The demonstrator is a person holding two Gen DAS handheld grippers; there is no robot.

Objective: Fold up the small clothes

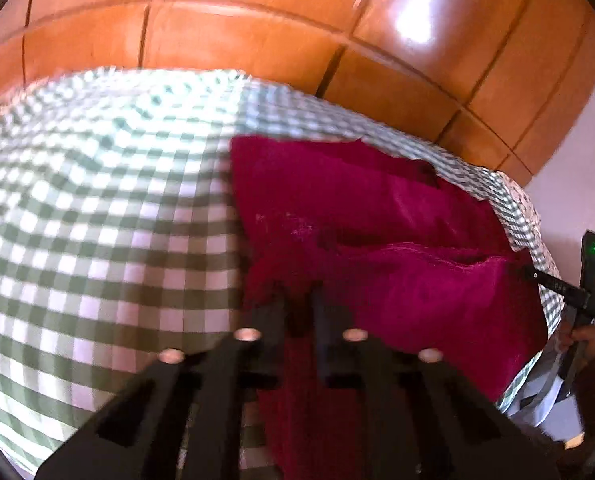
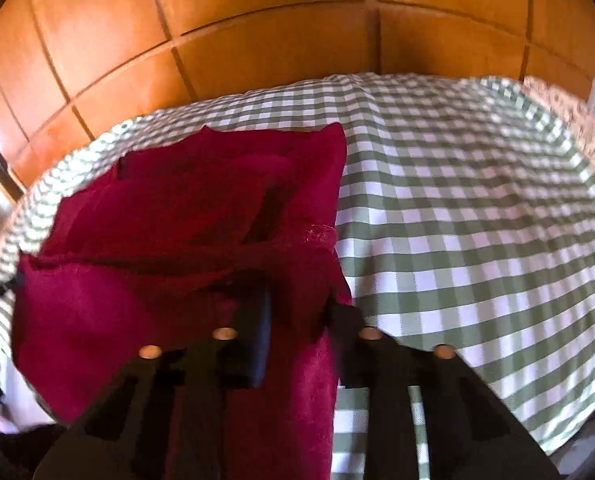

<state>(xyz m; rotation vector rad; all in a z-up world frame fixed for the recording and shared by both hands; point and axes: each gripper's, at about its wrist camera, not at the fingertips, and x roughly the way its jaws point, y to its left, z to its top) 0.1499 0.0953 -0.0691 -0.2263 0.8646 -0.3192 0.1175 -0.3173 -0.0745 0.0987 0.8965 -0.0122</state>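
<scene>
Nearest in the left wrist view, the left tool is clamped on the near edge of the magenta garment, cloth pinched between its dark fingers and draping down toward the camera. In the right wrist view the right tool also grips the near edge of the same garment, fabric bunched between its fingers. The right tool is visible at the far right of the left view too, held in a hand. The near hem looks lifted and taut between both tools; the rest of the garment lies past them on the green-and-white checked cloth covering the surface, already partly layered with creases. Behind that stands an orange wooden panelled wall or wardrobe. Risks, as a judgement: grips are shallow, right at the hem, so a hem could slip out mid-carry; uneven travel of the two tools would skew the fold; dragging could bunch the layered part or pull the checked cloth along.
</scene>
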